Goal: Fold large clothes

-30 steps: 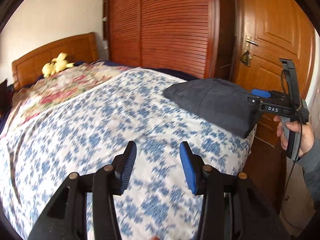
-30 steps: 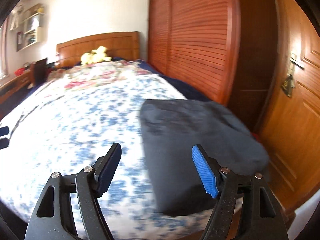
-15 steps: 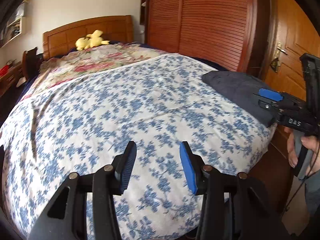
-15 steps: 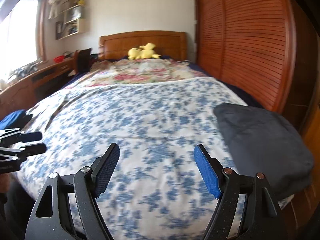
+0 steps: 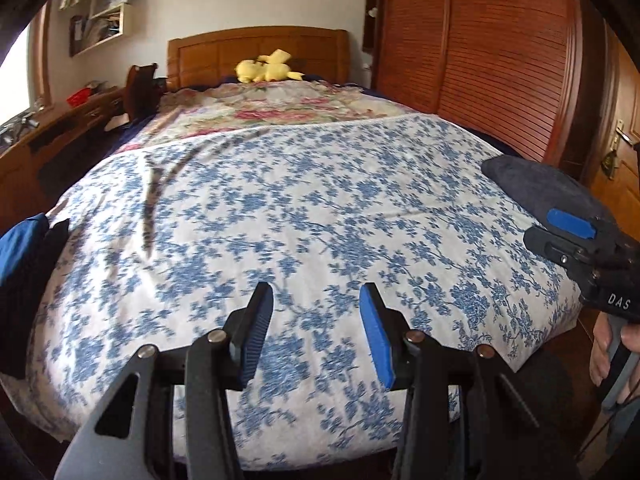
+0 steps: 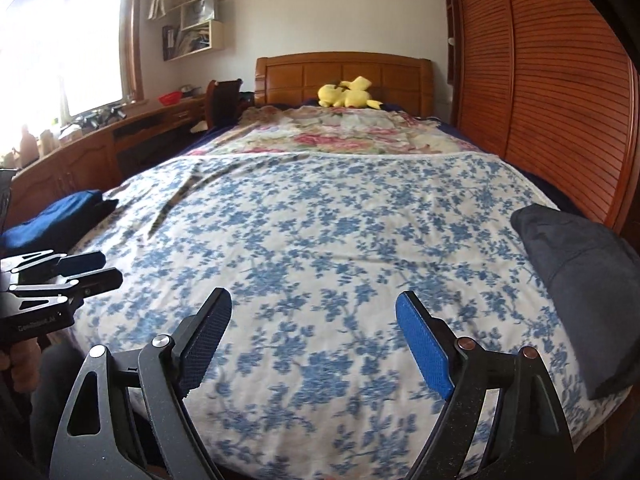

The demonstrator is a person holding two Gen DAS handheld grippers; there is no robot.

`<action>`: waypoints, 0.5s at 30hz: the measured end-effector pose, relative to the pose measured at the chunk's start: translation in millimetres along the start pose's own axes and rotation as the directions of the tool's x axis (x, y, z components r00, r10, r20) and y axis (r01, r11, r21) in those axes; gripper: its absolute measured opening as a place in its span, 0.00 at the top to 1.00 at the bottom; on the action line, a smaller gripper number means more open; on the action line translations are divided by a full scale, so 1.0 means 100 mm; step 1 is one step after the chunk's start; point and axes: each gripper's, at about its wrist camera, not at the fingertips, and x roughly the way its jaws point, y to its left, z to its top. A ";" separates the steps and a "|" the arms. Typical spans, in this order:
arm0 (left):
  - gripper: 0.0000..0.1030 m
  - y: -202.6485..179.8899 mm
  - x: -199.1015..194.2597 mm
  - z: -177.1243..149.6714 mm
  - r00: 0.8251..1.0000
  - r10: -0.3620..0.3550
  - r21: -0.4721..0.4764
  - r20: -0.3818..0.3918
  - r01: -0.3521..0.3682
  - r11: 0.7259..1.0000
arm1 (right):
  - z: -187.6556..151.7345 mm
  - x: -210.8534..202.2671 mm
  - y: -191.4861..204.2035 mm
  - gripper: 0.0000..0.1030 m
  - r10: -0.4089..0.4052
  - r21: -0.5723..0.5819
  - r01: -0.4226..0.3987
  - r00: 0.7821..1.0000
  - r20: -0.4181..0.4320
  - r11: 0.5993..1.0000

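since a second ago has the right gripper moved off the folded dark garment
Yes. The right gripper has swung left; the folded dark garment, once between its jaws, lies right, toward the wardrobe. Its jaws have been opening, empty.

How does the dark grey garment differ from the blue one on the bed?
The dark grey garment lies folded flat at the bed's right edge; the blue garment sits bunched at the left edge. The grey one is dull charcoal, the blue one bright. Both rest on the floral bedspread, and no gripper touches either.
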 end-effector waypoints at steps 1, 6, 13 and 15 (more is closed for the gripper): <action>0.58 0.04 -0.08 0.00 1.000 0.010 -0.009 0.012 -0.010 1.000 | 0.01 -0.03 0.04 0.16 0.000 0.001 0.000 1.000 0.002 1.000; 0.58 0.17 -0.50 0.05 0.995 0.053 -0.029 0.081 -0.051 0.998 | 0.07 -0.25 0.26 0.16 0.014 0.003 -0.014 0.999 0.047 1.000; 0.57 0.27 -0.99 0.06 0.978 0.111 -0.060 0.178 -0.102 0.993 | 0.22 -0.55 0.44 0.16 0.039 0.000 -0.040 0.991 0.126 0.999; 0.57 0.30 -1.06 0.05 0.973 0.118 -0.077 0.196 -0.104 0.992 | 0.25 -0.61 0.45 0.16 0.041 -0.002 -0.042 0.989 0.141 0.999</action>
